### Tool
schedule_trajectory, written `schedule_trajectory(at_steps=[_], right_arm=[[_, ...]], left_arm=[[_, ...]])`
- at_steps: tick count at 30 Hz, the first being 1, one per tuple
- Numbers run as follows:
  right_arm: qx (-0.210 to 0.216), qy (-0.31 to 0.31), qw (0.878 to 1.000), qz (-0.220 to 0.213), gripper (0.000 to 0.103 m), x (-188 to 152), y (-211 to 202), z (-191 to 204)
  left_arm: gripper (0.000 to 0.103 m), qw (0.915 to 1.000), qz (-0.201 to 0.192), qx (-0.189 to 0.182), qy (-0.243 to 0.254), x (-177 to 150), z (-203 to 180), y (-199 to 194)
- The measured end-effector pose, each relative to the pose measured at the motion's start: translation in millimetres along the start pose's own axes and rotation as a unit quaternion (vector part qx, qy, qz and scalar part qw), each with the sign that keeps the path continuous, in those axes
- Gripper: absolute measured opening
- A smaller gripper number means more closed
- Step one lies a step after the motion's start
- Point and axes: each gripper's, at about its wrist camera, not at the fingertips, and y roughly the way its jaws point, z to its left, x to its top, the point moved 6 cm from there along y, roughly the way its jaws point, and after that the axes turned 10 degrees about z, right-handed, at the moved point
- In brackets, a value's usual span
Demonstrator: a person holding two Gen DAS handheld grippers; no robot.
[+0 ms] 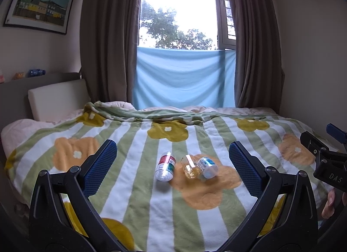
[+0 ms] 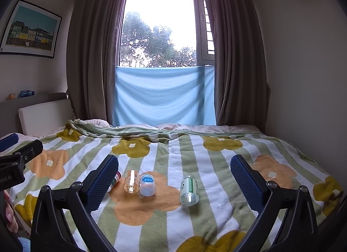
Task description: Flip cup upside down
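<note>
Left wrist view: left hand-held gripper (image 1: 172,169) hovers over the bed (image 1: 138,187), jaws spread wide, nothing btwn them. Three small clear cups lie on their sides on the blanket: red-label cup (image 1: 165,166), then amber cup (image 1: 190,166) touching blue-label cup (image 1: 207,167). Right hand-held gripper's body pokes in at the far right edge, well apart from the cups.

Right wrist view: right hand-held gripper (image 2: 174,180) also wide open, empty. A green-label cup (image 2: 189,190) lies on its side nearest its jaws; amber cup and blue-label cup sit to the left, red-label cup mostly hidden behind a finger.

Progress, imo: nothing grasped, no cup mouth-down yet. Which cup is meant, can't tell. Approach, grip, turn and set-down all remain.
</note>
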Motion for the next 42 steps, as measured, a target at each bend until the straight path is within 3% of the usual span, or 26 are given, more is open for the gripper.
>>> schedule_trajectory(at_steps=[21, 25, 31, 36, 39, 42], right_arm=[[0.003, -0.004, 1.0, 0.009, 0.103, -7, 4, 4], [0.006, -0.008, 1.0, 0.017, 0.103, -12, 12, 1], [0.005, -0.014, 1.0, 0.028, 0.103, -19, 24, -4], [-0.004, -0.011, 0.999, 0.043, 0.103, -23, 43, -15], [-0.011, -0.008, 0.998, 0.06, 0.103, -28, 60, -23], [-0.022, -0.008, 0.997, 0.072, 0.103, -34, 75, -30]], left_arm=[[0.103, 0.9998, 0.021, 0.002, -0.004, -1, 3, 13], [0.103, 0.9988, 0.048, 0.012, 0.006, 1, 8, 44], [0.103, 0.9937, 0.105, 0.014, 0.036, 17, 14, 127], [0.103, 0.9767, 0.202, 0.003, 0.072, 19, 16, 234], [0.103, 0.9585, 0.266, 0.019, 0.102, 7, 19, 303], [0.103, 0.939, 0.332, 0.005, 0.089, -11, 28, 362]])
